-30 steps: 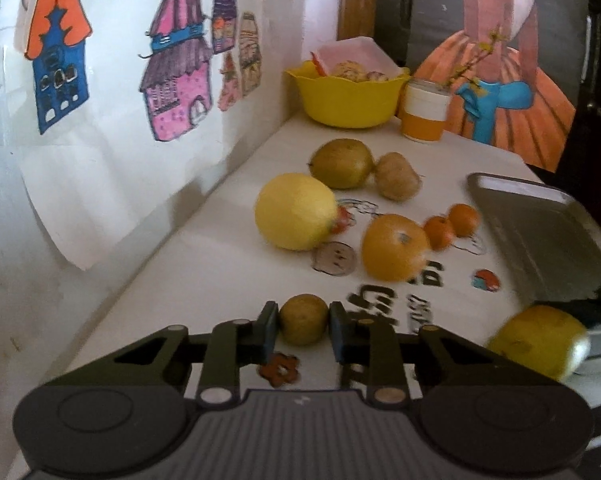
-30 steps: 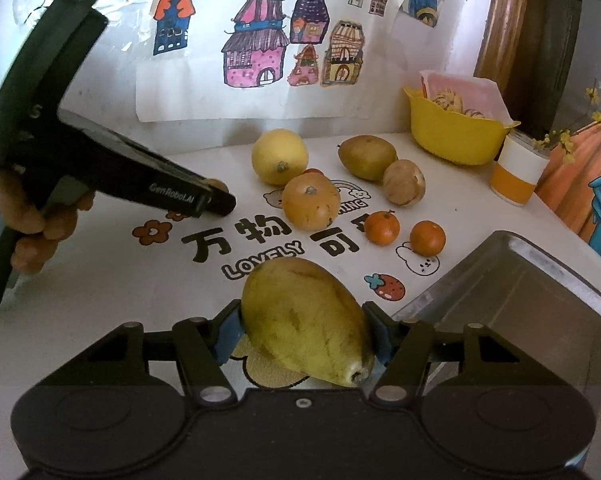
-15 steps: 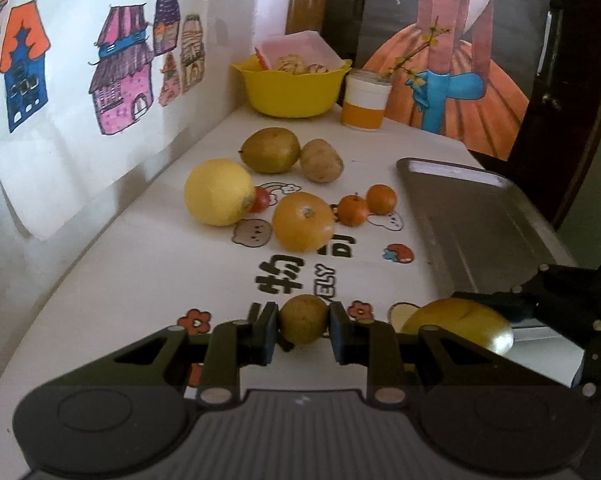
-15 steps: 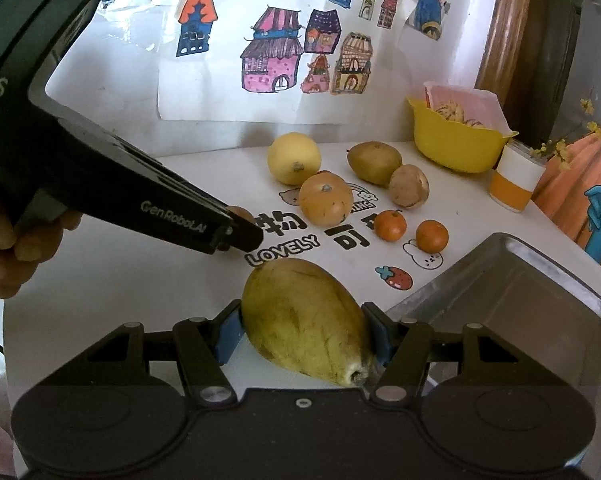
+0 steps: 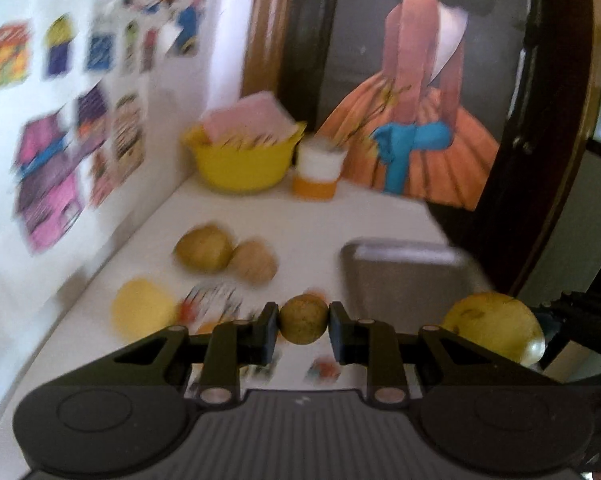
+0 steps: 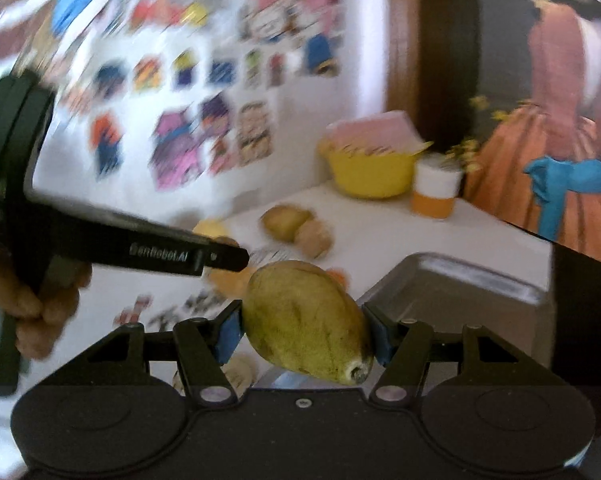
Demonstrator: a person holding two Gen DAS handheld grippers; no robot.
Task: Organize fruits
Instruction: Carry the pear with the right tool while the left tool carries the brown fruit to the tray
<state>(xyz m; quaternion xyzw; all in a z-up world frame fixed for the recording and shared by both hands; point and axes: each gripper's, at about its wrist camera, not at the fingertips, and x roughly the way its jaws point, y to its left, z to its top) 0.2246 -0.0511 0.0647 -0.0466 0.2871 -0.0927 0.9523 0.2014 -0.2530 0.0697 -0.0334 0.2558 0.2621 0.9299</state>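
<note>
- a small round brownish-green fruit [image 5: 303,319] is sitting clamped between the two fingers of the left gripper [image 5: 303,326], lifted clear of the white table [image 5: 308,220].
- a large yellow-green oval fruit [image 6: 306,322] is being pinched between the blue pads [image 6: 225,334] of the right gripper [image 6: 304,332], its stem end pointing toward the camera; the left wrist view is showing this same fruit at lower right [image 5: 494,326].
- the large fruit is hanging above the near edge of the grey metal tray [image 6: 472,280], which is lying on the right part of the table; how high above it cannot be told.
- in the right wrist view the left gripper's black body [image 6: 148,250] is reaching in from the left, with a person's hand [image 6: 40,296] wrapping its handle.
- farther back on the table, a round yellow fruit [image 5: 142,308] is lying near the wall, and two brown-green fruits [image 5: 204,249] [image 5: 255,266] are lying touching each other.
- an orange fruit [image 6: 230,278] is peeking out behind the left gripper's tip, blurred.
- at the back of the table a yellow bowl [image 5: 242,164] is standing beside a white and orange cup [image 5: 318,174].
- coloured house drawings [image 5: 52,184] are hanging on the wall to the left, and a painting of an orange dress [image 5: 416,140] is standing behind the table.
- both views are smeared by motion blur.
</note>
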